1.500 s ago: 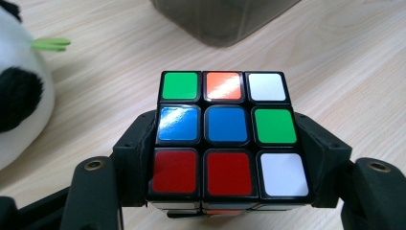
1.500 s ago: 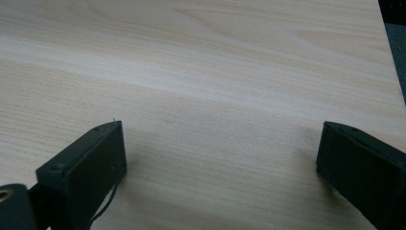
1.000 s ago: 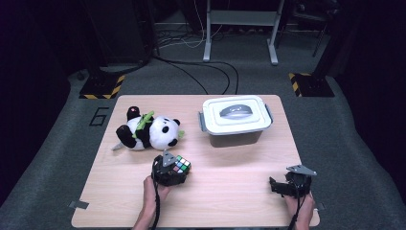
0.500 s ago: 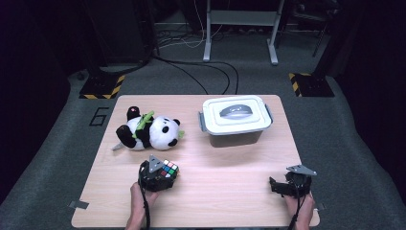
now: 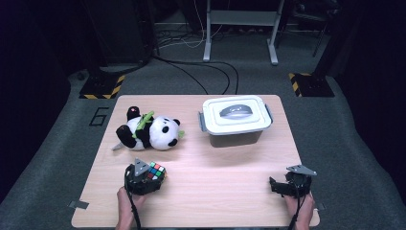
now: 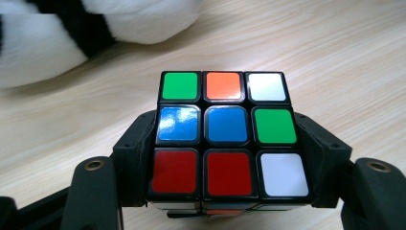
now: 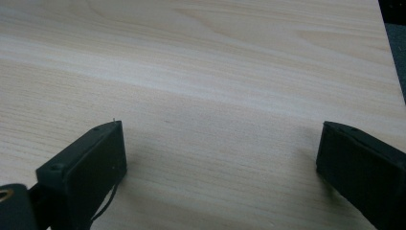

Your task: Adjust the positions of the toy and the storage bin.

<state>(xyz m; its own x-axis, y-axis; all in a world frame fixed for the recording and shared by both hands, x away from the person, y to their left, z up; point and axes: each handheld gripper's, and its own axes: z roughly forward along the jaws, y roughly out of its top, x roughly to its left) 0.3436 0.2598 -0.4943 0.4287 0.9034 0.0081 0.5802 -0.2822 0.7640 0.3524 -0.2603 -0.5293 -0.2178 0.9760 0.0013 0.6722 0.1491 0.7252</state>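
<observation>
left gripper [image 6: 225, 158] pinched puzzle cube [image 6: 227, 129] near panda plush [image 5: 151, 132], right gripper [image 7: 220, 163] spread wide over bare table [image 7: 215, 57], lidded box [image 5: 235, 120] beyond

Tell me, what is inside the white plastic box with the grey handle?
The white plastic box is closed by its lid with the grey handle, which covers the contents. The lower wall looks translucent, but nothing can be made out.

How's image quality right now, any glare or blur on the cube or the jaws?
Left gripper view: the cube is sharp, with a glare patch on its blue sticker; the panda behind is soft. Right gripper view: the near jaws are blurred and cast soft shadows on the table. High view: table lit, surroundings dark.
</observation>
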